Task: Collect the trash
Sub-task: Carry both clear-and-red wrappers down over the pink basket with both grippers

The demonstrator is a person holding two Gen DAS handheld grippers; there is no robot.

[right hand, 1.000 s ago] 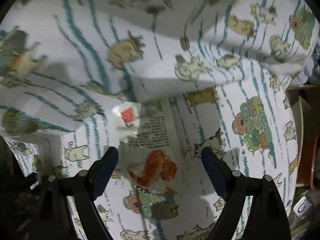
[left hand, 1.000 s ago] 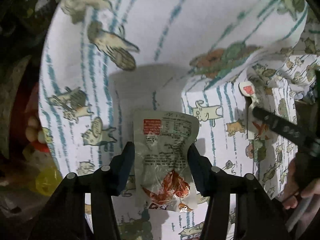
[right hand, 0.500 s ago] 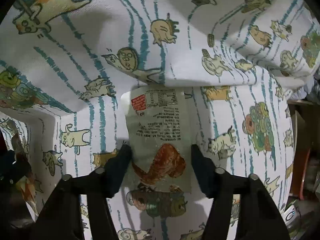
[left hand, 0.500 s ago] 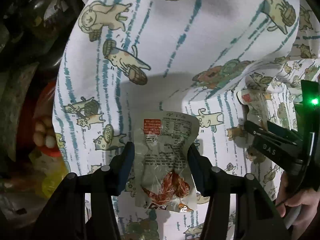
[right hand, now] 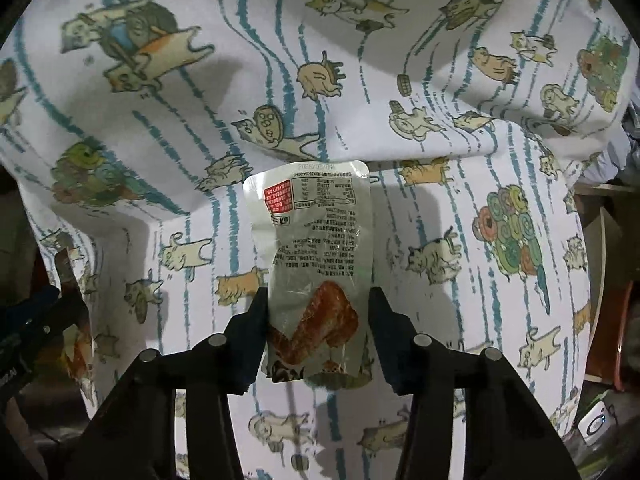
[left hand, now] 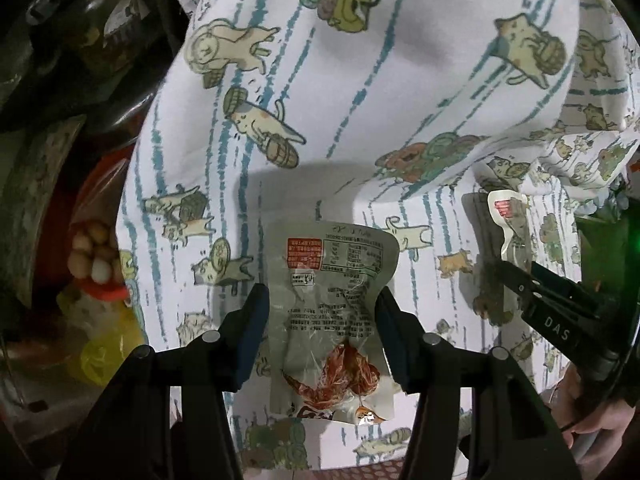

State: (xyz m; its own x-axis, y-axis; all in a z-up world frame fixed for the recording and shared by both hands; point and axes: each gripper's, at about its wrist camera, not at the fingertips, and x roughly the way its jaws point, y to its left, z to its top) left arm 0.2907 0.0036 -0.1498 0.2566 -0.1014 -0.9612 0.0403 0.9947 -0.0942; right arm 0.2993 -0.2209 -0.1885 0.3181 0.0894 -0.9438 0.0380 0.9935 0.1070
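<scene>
Left wrist: claw [left hand: 322,312] pinching wrapper [left hand: 334,304]

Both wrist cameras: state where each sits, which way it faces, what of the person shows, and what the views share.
Left wrist: on the left hand-held gripper, facing forward along its fingers at a clear snack wrapper on the cat-print cloth; the person's right hand shows.
Right wrist: on the right hand-held gripper, facing a second clear snack wrapper; no hand visible.
Shared: the cloth, and each view catches the other gripper with its wrapper at the edge.
</scene>
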